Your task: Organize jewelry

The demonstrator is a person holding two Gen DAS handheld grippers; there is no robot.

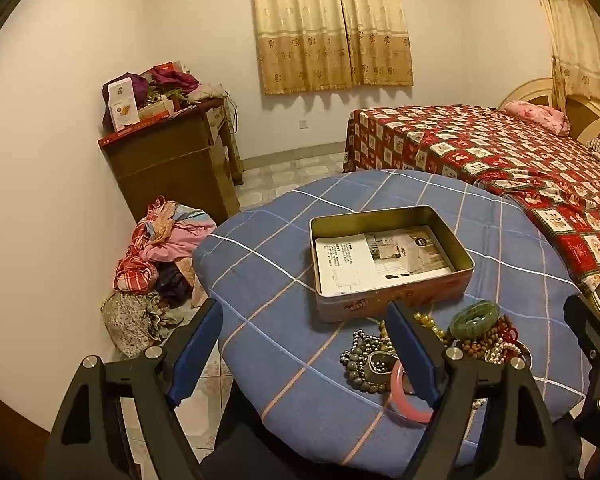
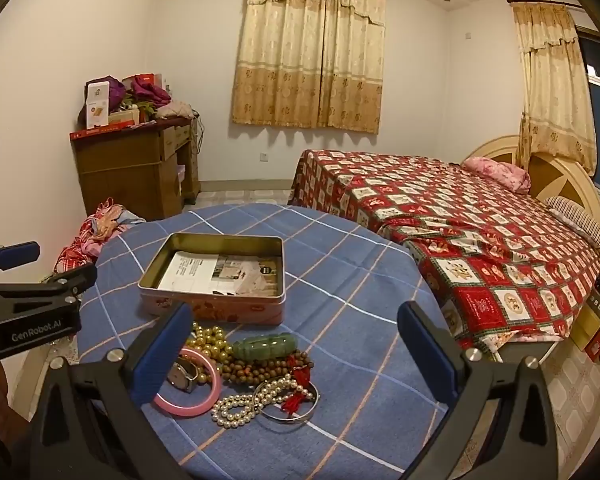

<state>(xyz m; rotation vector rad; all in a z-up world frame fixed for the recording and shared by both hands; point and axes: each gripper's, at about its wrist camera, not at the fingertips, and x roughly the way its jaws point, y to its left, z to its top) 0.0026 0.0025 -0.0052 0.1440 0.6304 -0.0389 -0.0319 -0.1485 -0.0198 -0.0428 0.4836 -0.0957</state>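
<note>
Spread wide and gripping nothing, the right gripper (image 2: 294,352) is hovering directly over the tangled heap of bead strands, pearls and bangles (image 2: 244,376), nearer than the equally empty, released left gripper (image 1: 304,350). Just beyond the heap the open rectangular metal tin (image 2: 220,304) is lying broadside, straight ahead of the fingers.

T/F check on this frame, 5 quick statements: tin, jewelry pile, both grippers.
1. The tin is open, with printed paper inside. True.
2. The jewelry is already in the tin. False: the pile, including the pink bangle and pearl strand, lies on the blue checked cloth in front of the tin.
3. The right gripper holds the green bangle. False: its jaws are spread wide and hold nothing.
4. The left gripper is open and empty. True.
5. The green bangle rests on top of the beads. True.
</note>
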